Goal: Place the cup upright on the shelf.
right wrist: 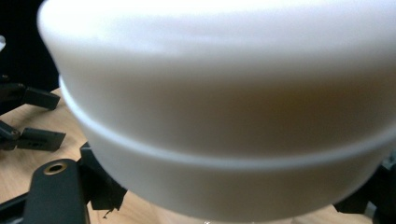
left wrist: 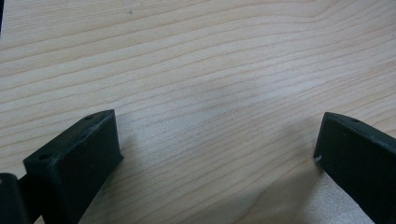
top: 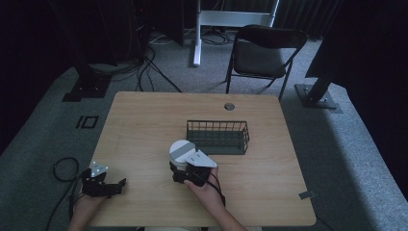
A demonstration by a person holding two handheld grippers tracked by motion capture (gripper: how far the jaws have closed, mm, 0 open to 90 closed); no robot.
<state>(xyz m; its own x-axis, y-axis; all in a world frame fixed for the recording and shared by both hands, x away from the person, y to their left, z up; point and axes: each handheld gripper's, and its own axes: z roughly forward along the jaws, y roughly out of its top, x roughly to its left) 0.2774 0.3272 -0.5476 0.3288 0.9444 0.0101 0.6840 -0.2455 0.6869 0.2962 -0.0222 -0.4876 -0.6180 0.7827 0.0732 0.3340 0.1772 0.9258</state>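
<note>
— White round container (top: 181, 151) sits clamped in my right gripper (top: 185, 166), just in front of the wire basket (top: 218, 137)?

— Yes. Left gripper (top: 103, 185) gapes empty over table (top: 144, 120). Grip looks shallow, perhaps; smooth sides could slip.

dim room — blurred, glaring close-up

1 table (top: 144, 125), 1 wire basket (top: 218, 136), 1 white round container (top: 181, 151), 1 folding chair (top: 262, 50), 2 grippers: left (top: 120, 184), right (top: 179, 169).
</note>
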